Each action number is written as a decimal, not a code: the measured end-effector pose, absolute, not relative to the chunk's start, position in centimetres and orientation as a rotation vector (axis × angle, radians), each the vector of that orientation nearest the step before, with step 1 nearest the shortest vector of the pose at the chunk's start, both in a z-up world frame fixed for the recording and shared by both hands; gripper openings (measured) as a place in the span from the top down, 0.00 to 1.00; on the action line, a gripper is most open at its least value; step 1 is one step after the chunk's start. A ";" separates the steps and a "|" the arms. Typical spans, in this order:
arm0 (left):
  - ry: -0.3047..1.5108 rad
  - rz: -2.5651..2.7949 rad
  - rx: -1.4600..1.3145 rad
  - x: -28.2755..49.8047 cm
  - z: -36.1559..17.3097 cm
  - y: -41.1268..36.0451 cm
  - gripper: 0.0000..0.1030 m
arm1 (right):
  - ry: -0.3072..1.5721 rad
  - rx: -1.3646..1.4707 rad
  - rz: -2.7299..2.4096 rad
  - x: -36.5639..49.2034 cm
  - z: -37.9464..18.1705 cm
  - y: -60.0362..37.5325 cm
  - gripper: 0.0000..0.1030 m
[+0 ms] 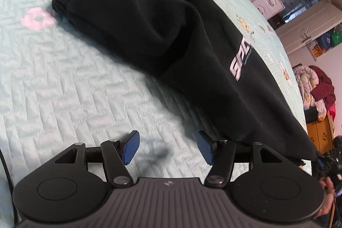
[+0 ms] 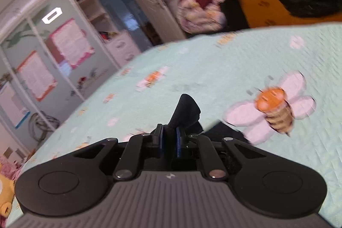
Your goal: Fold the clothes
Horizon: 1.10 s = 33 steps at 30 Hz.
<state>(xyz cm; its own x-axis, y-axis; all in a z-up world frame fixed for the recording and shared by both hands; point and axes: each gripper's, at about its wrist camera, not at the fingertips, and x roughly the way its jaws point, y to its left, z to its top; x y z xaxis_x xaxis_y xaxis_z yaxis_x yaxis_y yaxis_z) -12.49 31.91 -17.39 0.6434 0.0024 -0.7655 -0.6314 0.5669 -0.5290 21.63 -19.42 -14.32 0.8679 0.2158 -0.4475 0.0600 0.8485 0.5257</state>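
While my right claw [image 2: 168,138] is pinched tight on a fold of the black trousers [image 1: 162,35], most of that cloth is hidden under its body, and the view is smeared by blur. My left claw [image 1: 166,147] stands about half open with nothing between its pads, hovering over the quilted bed cover [image 1: 64,89]. Beyond it the trousers stretch diagonally, elastic cuff toward the far left, the other end lifted off the cover at the near right edge, where it is cut off behind dark, blurred gear.
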 end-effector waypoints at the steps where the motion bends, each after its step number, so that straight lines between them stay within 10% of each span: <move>1: 0.809 0.419 -0.895 -12.3 -17.4 31.6 0.40 | 0.557 0.548 0.085 22.4 -15.8 -19.7 0.89; 9: 0.884 0.419 -0.821 -9.8 -17.1 30.0 0.40 | 0.592 0.704 0.166 22.8 -23.7 -22.3 0.83; 33: 0.965 0.386 -0.662 -4.9 -17.8 23.8 0.29 | 0.593 0.344 0.143 22.4 -22.3 -18.4 0.79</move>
